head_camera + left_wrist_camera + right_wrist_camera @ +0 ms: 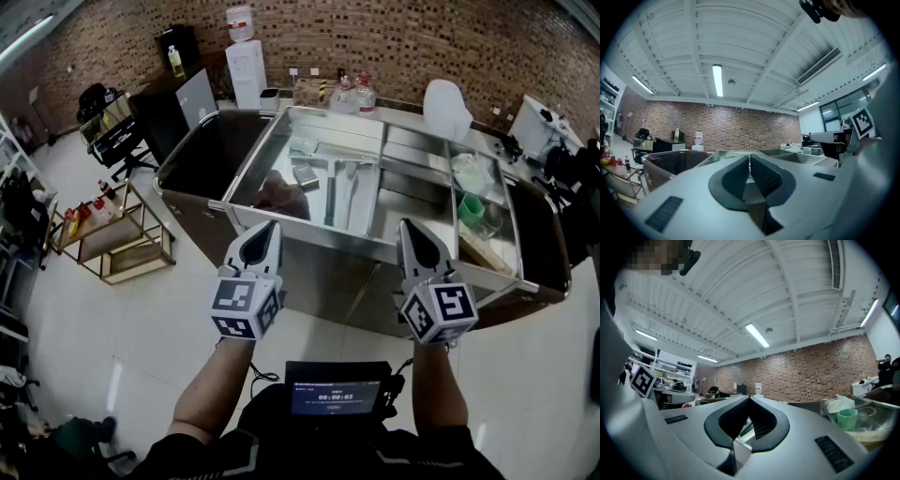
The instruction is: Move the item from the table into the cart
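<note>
Red-brown brick wall point(422, 37), silver table point(319, 232), green cup point(472, 208), white floor point(122, 319)

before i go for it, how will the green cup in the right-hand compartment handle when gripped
The green cup looks like thin plastic, so it is probably light and may flex under a hard squeeze. It seems to stand upright, open end up, so a push near the rim could tip it. Its smooth wall might slip between the jaws.

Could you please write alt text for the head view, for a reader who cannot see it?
A person holds the left gripper and right gripper, both shut and empty, level before a steel table split into compartments. Long-handled tools lie in the left compartment; a green cup sits in the right one.
</note>
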### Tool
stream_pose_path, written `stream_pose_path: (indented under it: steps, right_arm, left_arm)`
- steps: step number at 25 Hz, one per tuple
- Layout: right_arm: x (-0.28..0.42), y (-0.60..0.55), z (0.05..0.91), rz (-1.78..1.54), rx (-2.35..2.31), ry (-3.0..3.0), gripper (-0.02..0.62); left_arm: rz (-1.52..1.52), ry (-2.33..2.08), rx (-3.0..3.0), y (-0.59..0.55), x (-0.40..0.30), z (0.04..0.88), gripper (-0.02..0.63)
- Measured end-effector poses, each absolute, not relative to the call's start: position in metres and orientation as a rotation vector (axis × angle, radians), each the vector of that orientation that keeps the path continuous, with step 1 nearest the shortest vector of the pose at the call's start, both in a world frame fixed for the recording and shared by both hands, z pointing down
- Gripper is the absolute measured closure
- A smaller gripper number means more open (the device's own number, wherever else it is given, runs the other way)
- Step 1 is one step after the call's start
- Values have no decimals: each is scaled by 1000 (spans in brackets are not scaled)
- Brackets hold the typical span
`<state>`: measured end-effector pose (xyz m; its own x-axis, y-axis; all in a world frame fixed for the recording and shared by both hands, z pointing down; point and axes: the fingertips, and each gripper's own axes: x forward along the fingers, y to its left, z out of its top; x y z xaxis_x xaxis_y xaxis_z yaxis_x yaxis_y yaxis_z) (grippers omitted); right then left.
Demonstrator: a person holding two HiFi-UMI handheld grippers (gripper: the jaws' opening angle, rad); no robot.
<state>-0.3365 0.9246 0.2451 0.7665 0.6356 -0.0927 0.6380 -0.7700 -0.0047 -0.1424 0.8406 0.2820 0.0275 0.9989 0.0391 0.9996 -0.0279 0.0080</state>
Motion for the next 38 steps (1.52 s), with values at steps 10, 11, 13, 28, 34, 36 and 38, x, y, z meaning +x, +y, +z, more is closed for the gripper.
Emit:
stream_pose_path:
  steps: [10, 11, 13, 28, 34, 36, 38]
  right_arm:
    - [-90, 817, 242, -153, 3012, 512, 594]
    - [-59, 797, 244, -151, 3032, 446, 594]
    - [9, 747, 242, -152, 3053, 281, 594]
    - [370, 344, 272, -81, 2969, -930, 594]
    - [436, 206, 291, -21, 2776, -1448, 594]
    - [439, 147, 299, 3, 2725, -1588, 594]
    - [431, 83, 309, 32, 2667, -1721, 594]
  left_arm:
    - [-29, -1850, -2552, 687, 51, 288, 586]
    - [-40, -1790, -2595, 658, 76, 290, 584]
    - [-40, -1645, -2689, 594, 128, 290, 583]
    - [-129, -548, -3119, 155, 348, 314, 581]
    - [-197, -10, -3187, 24, 344, 332, 583]
    - [-210, 155, -3187, -31, 327, 342, 583]
    - [-229, 315, -3182, -89, 298, 351, 583]
